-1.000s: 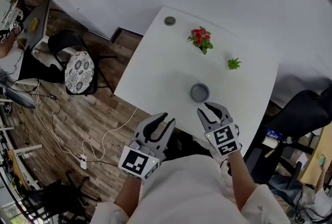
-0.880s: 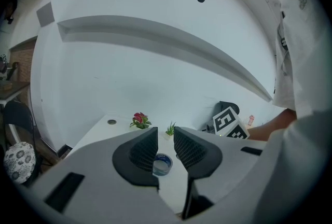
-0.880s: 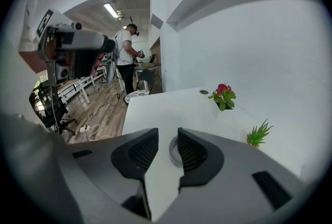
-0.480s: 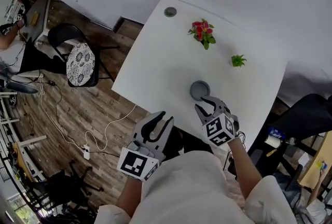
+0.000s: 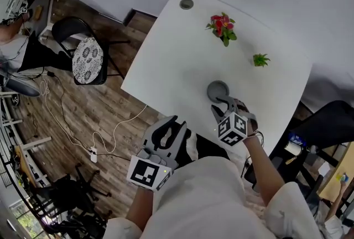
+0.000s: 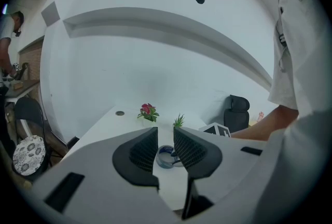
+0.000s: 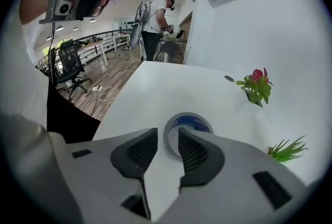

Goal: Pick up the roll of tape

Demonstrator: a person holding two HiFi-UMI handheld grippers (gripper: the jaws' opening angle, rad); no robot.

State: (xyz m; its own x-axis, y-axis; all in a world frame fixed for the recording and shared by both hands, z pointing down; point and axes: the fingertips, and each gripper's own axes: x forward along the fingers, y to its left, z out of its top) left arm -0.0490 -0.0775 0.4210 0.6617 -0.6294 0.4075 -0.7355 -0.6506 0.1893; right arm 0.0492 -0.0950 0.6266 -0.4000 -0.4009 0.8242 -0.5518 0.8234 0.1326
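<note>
The grey roll of tape, with a blue core, lies flat on the white table near its front edge. My right gripper points steeply down right at the roll's near side and is open. In the right gripper view the roll sits just past the tips of my right gripper. Its near rim lies in the gap, and the pads do not press on it. My left gripper is open and holds nothing, off the table's front edge. In the left gripper view the roll shows beyond the jaws of my left gripper.
A red-flowered plant, a small green plant and a round cable grommet are farther back on the table. A chair with a patterned cushion stands on the wood floor at left, and a black office chair at right.
My right gripper has come down and forward to the tape roll and rolled at the wrist. The left gripper has hardly moved.
</note>
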